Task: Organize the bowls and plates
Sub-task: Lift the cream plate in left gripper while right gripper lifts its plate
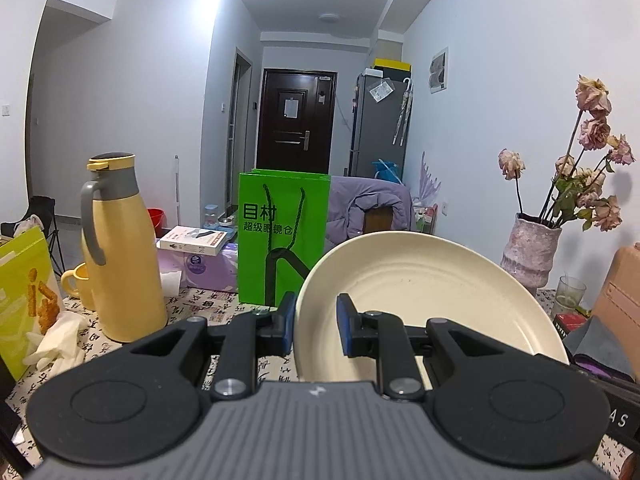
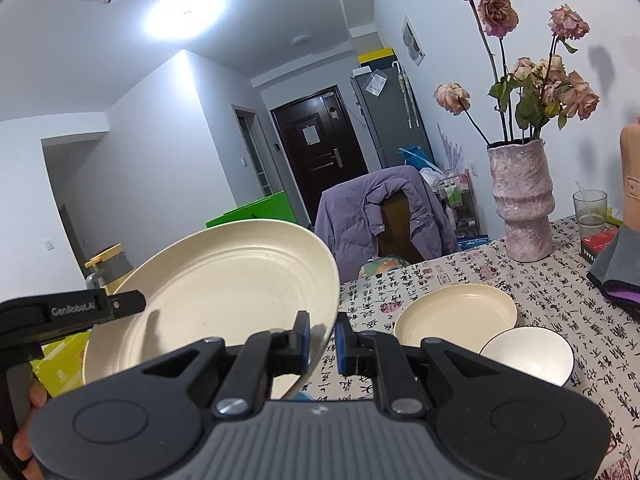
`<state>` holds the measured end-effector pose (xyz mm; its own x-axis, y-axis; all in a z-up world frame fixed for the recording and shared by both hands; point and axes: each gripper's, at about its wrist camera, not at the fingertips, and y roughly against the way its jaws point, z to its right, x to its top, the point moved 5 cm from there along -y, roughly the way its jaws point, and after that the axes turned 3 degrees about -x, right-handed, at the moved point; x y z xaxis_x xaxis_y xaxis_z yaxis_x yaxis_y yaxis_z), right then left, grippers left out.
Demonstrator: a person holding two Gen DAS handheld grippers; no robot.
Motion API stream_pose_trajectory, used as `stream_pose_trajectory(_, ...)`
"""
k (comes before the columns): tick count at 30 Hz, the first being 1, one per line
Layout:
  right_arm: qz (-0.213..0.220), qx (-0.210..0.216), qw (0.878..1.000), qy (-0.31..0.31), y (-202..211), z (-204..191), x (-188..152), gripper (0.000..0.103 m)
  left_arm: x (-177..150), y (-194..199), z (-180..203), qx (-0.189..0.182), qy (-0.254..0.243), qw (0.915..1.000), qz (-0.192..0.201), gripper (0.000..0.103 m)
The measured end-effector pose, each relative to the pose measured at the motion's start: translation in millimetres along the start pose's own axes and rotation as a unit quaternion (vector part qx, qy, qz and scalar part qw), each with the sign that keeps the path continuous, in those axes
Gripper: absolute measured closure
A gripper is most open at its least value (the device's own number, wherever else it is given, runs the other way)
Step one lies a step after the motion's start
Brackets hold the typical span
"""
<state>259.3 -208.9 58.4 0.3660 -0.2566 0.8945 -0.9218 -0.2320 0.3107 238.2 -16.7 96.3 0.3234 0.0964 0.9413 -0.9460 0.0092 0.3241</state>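
Observation:
A large cream plate is held up off the table, tilted, between both grippers. My left gripper is shut on its left rim, blue pads on either side of the edge. My right gripper is shut on the right rim of the same plate. The left gripper's black body shows at the plate's far side in the right wrist view. On the patterned tablecloth to the right lie a second cream plate and, just in front of it, a white bowl with a dark outside.
A yellow thermos, a yellow mug and a green paper bag stand at the left. A pink vase of dried roses, a glass and a grey cloth are at the right. A chair with a purple jacket stands behind the table.

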Motion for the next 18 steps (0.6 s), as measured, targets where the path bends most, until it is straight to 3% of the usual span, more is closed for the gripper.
stream_pose_trajectory(18, 0.014, -0.001, 1.0, -0.001, 45, 13, -9, 0.09, -18, 42, 18, 0.0, -0.011, 0.9999, 0.003, 0.082)
